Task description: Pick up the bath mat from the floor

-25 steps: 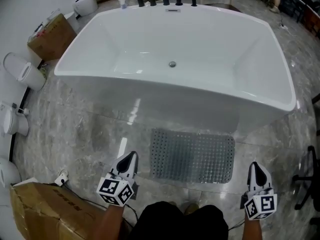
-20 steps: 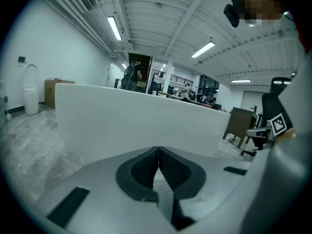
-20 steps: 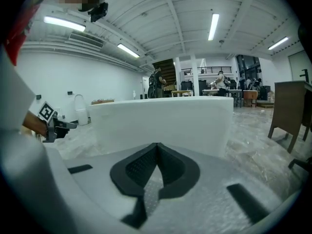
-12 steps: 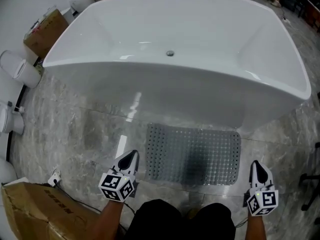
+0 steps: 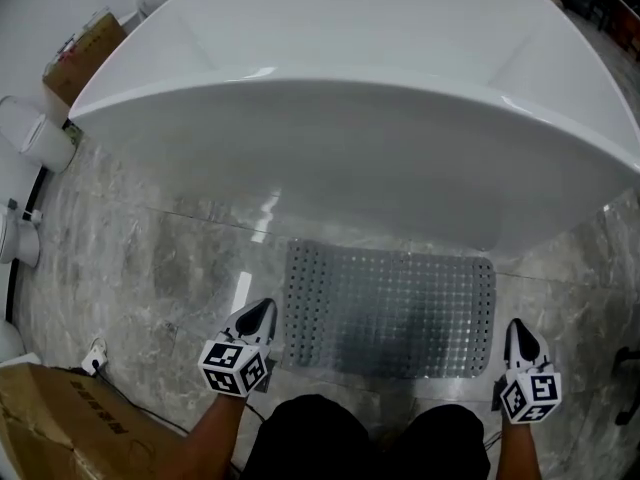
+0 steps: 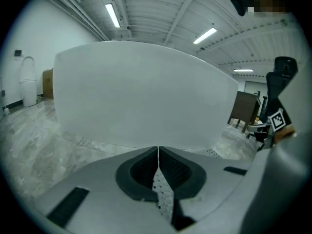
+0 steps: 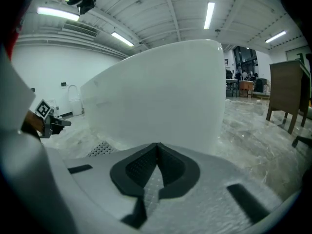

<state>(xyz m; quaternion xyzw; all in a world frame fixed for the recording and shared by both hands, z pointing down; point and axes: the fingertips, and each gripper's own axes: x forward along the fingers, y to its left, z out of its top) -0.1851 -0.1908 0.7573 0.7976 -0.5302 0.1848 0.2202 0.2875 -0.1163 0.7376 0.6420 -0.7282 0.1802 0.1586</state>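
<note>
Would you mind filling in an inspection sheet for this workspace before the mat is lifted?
Surface: grey marbled floor, glossy, with light reflections.
Job's things: bath mat lies flat on the floor in front of the bathtub, not yet gripped.
Clutter: cardboard box at near left; second box at far left.
Grippers: left gripper and right gripper both have jaws shut and empty, by the mat's near corners.
Cables: small white plug-like item on the floor by the near box; cord not traceable.
Surroundings: white fixtures along the left wall.
</note>
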